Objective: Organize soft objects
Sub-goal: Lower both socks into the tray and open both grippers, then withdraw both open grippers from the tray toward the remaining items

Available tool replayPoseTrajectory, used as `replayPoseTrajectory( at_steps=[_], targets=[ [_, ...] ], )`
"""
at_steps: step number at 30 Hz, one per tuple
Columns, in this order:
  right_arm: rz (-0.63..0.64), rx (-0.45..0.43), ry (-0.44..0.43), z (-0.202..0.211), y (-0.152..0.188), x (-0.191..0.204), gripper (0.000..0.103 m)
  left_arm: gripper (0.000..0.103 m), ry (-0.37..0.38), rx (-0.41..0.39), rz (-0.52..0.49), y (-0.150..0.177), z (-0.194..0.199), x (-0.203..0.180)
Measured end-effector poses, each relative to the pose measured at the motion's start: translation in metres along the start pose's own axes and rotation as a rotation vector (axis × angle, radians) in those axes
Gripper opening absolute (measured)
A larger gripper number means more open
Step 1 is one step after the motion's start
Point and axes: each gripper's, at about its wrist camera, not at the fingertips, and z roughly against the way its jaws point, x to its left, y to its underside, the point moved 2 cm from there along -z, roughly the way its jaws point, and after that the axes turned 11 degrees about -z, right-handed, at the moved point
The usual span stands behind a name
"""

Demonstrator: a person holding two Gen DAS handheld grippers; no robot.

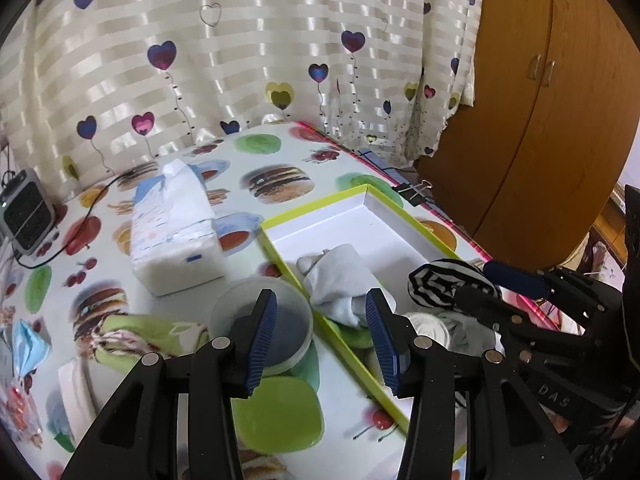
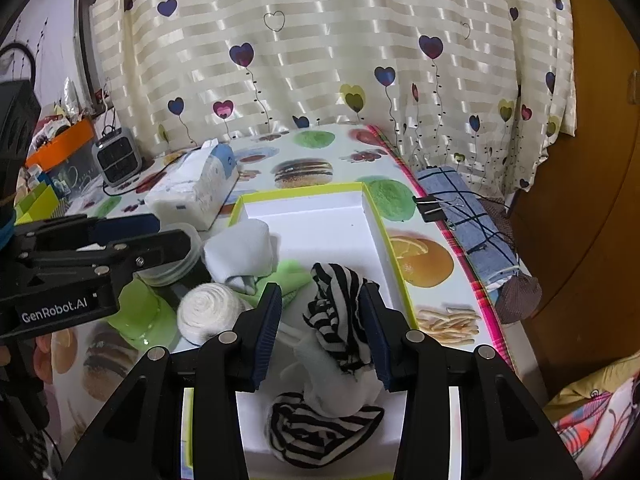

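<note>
Sorting socks into a shallow white tray (image 2: 304, 190) with a lime-green rim, on a table (image 1: 280, 148) under a fruit-and-burger print cloth.

Holds the right gripper (image 2: 322, 300) low over the near right part of the tray, jaws spread to either side of a black-and-white striped sock (image 2: 336, 312). Shows a clear gap at the left pad; at the right pad, cannot tell touching from just beside. Reads as a let-go, not a pinch: sock standing in a loose bunch inside the tray, propped on a white sock (image 2: 332, 376) and a second striped sock (image 2: 316, 432) nearer still. Probably puts the striped pair together here on purpose, like with like.

Carries the left gripper (image 1: 320, 304) to the left, above the tray's left rim, jaws likewise apart with nothing between them. Hangs over a folded white sock (image 1: 340, 280) draped across that rim, and over a round lidded plastic container (image 1: 292, 320) just outside it. Seems poised for the white sock, since half of it lies outside the tray.

Leaves more soft things at the near left: a cream sock rolled into a ball (image 2: 208, 312), and a light-green cloth (image 2: 292, 276) under the white sock's near end. Leaves the far half of the tray bare, so room for neater rows there.

Sets a soft pack of tissues (image 1: 172, 232) far left of the tray, well apart from the socks and not plainly part of the sort.

Risks a topple from the bunched striped sock once the jaws lift away; soft, light, unlikely to roll far.
</note>
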Motion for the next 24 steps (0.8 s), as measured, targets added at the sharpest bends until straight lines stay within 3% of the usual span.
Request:
replayPoseTrajectory(
  at_steps=[5, 24],
  targets=[
    [0.009, -0.028, -0.014, 0.008, -0.001, 0.011, 0.042, 0.045, -0.016, -0.016, 0.011, 0.012, 0.019, 0.009],
    [0.106, -0.060, -0.136, 0.008, 0.001, 0.082, 0.042, 0.046, -0.218, 0.020, 0.175, 0.087, 0.074, 0.098]
  ],
)
